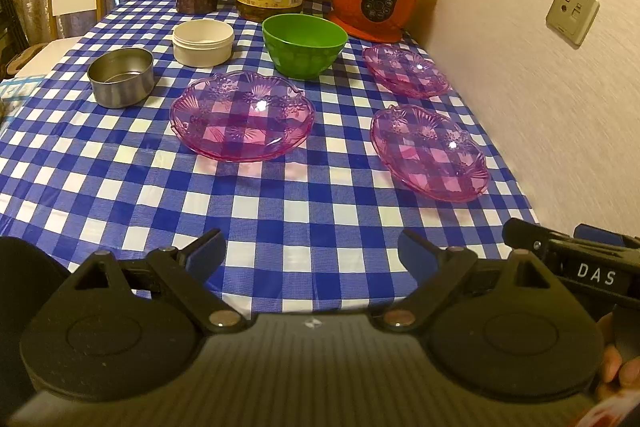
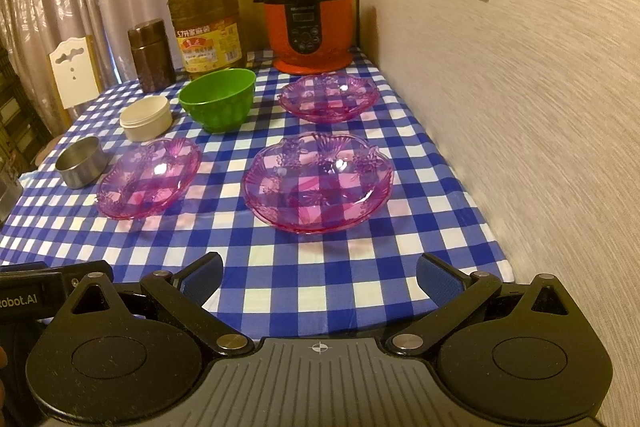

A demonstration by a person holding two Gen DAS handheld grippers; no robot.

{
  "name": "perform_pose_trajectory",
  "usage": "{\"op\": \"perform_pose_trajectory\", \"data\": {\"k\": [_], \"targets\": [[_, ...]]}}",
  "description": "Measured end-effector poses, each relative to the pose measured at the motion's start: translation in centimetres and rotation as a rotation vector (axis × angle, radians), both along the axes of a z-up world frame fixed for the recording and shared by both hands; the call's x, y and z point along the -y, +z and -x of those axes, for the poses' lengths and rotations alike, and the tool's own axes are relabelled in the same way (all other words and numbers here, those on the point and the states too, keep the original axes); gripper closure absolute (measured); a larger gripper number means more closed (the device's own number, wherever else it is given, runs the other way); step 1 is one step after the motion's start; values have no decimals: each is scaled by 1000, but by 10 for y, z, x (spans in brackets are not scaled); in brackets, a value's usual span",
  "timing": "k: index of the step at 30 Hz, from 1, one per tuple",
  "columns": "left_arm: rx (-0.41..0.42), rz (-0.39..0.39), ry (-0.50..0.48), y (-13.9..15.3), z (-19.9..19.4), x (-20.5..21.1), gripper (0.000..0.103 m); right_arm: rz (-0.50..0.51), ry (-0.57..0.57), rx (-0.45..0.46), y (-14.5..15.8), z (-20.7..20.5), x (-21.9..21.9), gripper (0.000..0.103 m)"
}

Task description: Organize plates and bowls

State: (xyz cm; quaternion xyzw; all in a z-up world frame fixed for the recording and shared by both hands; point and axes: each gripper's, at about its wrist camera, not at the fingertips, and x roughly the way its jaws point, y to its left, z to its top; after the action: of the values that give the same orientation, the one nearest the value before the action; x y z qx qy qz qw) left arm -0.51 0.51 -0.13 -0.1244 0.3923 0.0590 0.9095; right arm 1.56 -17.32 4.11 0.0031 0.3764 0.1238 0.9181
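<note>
Looking like nothing is sorted yet: both tongs are hovering at the near table edge, left gripper point(image 1: 312, 251) and right gripper point(image 2: 320, 271) both spread wide and carrying nothing. Three pink plates are lying apart on the checked tablecloth point(image 1: 280, 227): middle plate point(image 1: 242, 115), near-right plate point(image 2: 318, 183), far plate point(image 2: 328, 97) just in front of the red cooker point(image 2: 310, 15). Bowls are sitting separately too: green bowl point(image 1: 304, 45), white tub point(image 1: 203, 42), steel bowl point(image 1: 121, 77). No stacking done as far as I can tell, though fisheye is warping the edges. Remaining, I'm judging: nesting plates, then bowls.
</note>
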Motion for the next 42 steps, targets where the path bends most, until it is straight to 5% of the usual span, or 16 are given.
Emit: {"op": "perform_pose_trajectory", "data": {"k": [42], "targets": [[-12,11,-1,-6,2,1,11,-7,-13,-16,-7,-1,4,1]]}}
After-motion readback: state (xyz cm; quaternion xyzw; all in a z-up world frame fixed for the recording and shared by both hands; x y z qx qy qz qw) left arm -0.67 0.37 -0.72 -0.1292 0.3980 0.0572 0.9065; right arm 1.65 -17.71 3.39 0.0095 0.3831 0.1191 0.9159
